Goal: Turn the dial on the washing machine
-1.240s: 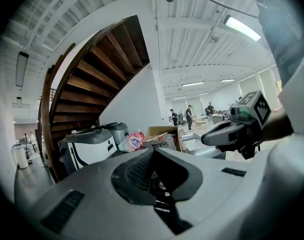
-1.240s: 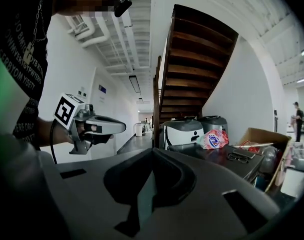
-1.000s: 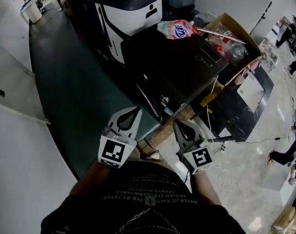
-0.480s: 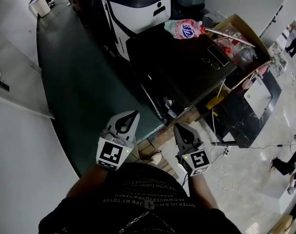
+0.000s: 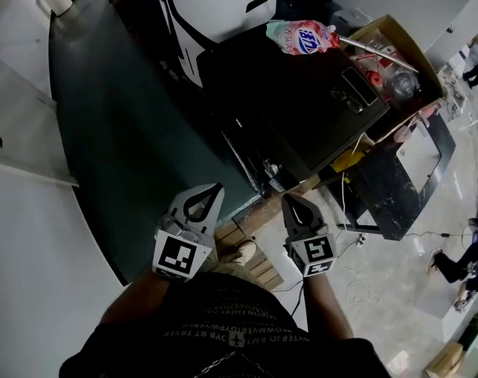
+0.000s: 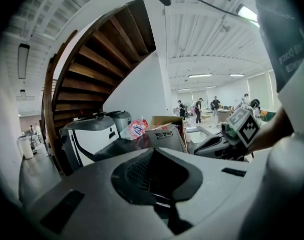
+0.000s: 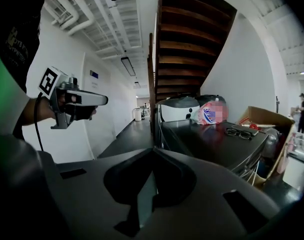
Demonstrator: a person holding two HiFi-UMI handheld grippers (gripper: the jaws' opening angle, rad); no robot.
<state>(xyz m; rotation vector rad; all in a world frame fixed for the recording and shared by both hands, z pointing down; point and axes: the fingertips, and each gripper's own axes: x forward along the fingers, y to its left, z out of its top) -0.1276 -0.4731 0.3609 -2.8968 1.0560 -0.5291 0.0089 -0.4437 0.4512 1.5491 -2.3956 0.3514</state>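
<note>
Head view, left tongs (image 5: pixel 215 188) beside right tongs (image 5: pixel 289 199), both closed

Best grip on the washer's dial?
Pinch the dial by its rim, jaws across it, coming straight at the washing machine's front panel from the person's side: it looks like a knob standing out from that face. The right gripper is nearer but shut; open it first.

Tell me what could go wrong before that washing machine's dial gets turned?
The left hand-held gripper and right hand-held gripper are shut, short of the washing machine; unopened, they might only bump its front. Eyeglasses and a pink pouch lie loose on top; a careless sweep could knock them. Cables trail on the floor beside it: a possible trip.
</note>
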